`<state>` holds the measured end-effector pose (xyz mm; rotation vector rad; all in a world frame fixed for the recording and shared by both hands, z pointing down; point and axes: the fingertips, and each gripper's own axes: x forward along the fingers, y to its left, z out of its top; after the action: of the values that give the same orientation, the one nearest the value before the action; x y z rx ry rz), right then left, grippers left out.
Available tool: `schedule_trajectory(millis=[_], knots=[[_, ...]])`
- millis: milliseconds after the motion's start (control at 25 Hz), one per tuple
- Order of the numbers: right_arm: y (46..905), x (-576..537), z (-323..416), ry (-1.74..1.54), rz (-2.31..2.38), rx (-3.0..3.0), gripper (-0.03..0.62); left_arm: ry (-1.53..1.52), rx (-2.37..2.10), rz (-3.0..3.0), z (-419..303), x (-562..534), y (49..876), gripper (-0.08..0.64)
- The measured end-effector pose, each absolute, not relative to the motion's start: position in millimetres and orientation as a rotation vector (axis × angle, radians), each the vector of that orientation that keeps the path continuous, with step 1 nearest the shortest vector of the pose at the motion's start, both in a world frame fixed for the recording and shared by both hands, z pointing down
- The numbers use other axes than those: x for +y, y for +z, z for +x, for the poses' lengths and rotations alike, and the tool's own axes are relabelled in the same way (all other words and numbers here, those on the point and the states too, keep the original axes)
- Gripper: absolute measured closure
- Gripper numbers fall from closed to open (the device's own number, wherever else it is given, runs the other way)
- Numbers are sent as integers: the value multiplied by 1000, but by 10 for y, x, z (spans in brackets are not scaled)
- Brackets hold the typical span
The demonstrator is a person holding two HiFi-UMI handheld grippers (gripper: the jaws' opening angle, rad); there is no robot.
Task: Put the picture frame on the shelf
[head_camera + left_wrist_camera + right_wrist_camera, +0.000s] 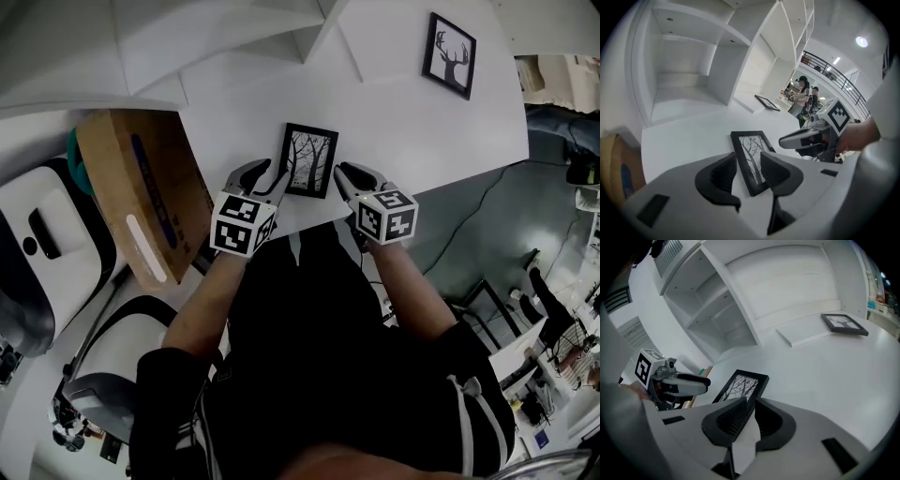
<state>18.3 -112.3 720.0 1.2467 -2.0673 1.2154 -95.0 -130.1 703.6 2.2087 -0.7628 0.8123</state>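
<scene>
Picture frame at down-tilted left claw

In the left gripper view, the jaws of the left hand-held gripper cover the near end of the frame, so we cannot see its lower edge whole. In the right gripper view, one jaw of the right hand-held gripper hides the frame's near corner. Left of the left hand-held gripper, the box is cut off by the picture's edge. Beyond the right hand-held gripper, the people are too small for us to make out. So is the print in the far frame.
</scene>
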Motion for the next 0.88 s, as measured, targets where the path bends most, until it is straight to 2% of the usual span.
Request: schedule_trajectory(millis=[120,240,880], knots=[[7283,-1119,130,1345,1256,-2035,491,852,-712,2188,-934,-1292,7154,402],[7357,-1117,82,1409,1268,-1992,476,893,-661,2165,-917,-1282,7271,400],[7503,-1207,64,1534,1275,-1923,468,986,-648,2126,-810,-1418,7522,396]])
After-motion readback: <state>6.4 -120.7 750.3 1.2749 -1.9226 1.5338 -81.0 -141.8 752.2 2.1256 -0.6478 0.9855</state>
